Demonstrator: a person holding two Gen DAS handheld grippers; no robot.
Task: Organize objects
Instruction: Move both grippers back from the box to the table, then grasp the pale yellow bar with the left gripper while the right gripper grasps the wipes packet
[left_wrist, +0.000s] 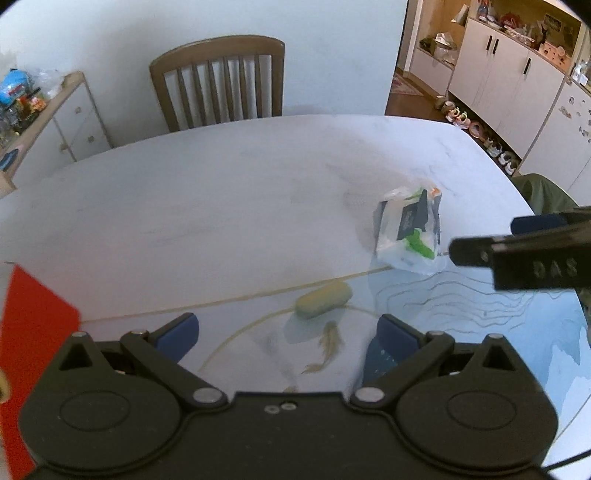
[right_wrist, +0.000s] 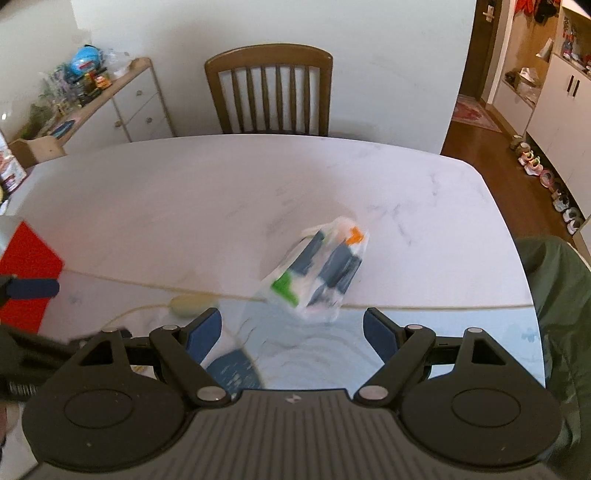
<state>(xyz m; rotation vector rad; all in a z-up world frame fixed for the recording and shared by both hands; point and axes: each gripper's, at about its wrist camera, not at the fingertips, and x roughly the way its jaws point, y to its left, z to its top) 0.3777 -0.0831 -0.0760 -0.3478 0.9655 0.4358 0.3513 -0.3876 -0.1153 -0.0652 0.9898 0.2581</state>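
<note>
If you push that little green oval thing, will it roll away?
Probably a bit. The green oval looks rounded like a capsule and lies on its side on the smooth mat, so a sideways nudge may roll it. Pushed endwise, it would likelier slide. It looks small, so probably light.

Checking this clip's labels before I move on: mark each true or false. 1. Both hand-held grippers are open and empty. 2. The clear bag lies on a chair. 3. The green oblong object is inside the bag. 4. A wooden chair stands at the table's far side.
1. True: left hand-held gripper, right hand-held gripper.
2. False: the clear bag lies on the table.
3. False: the green oblong object lies apart from it.
4. True: wooden chair.
</note>
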